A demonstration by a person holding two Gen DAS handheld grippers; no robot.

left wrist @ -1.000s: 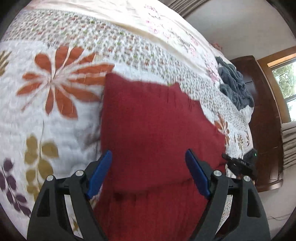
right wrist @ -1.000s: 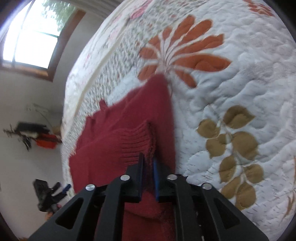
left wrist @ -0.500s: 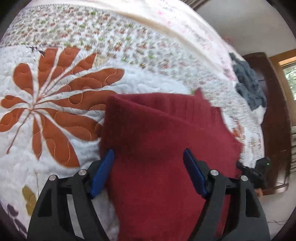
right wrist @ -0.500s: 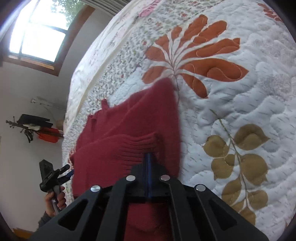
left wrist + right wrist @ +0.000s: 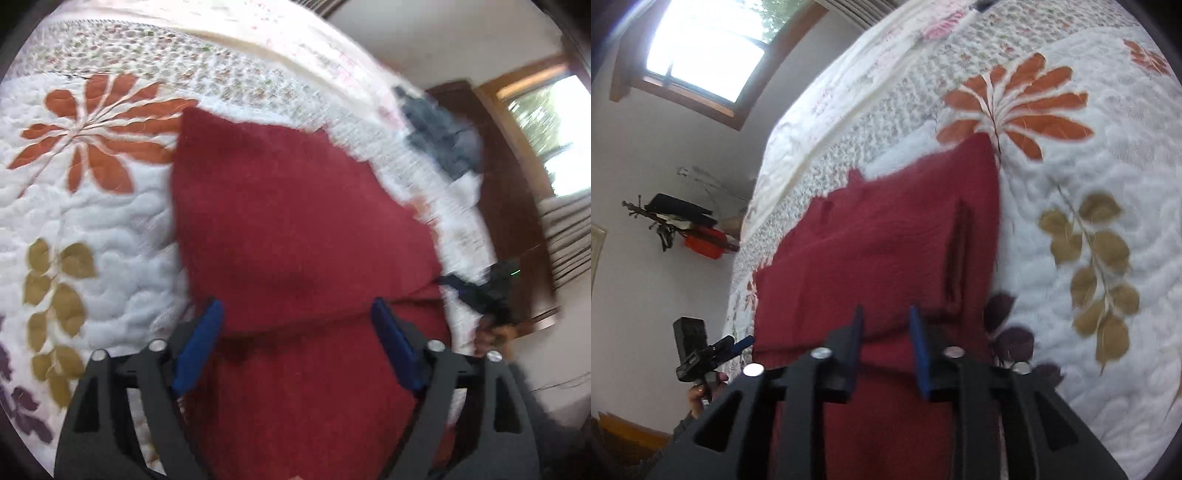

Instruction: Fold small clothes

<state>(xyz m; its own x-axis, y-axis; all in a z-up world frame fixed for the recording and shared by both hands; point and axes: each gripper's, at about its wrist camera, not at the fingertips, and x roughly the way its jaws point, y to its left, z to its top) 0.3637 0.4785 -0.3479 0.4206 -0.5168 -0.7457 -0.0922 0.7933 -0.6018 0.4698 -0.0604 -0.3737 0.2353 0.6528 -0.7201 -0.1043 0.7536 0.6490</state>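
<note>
We see the left gripper (image 5: pixel 297 321) spread wide, holding nothing; the red knit garment (image 5: pixel 295 229) lies folded between and beyond its fingers. The right gripper (image 5: pixel 886 325) stands partly parted, released, its blue pads (image 5: pixel 918 347) over the garment's near fold. Garment rests on the floral quilt (image 5: pixel 92 221). Past the left fingers, to the right, a grey cloth heap (image 5: pixel 439 144) lies near the quilt's edge, beside dark wooden furniture (image 5: pixel 509 192). Nothing blocks either gripper.

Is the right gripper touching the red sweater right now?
Cannot tell. In the right wrist view the right gripper has its jaws open over the red sweater, clamping no cloth, but whether its fingertips rest on the knit is unclear.
</note>
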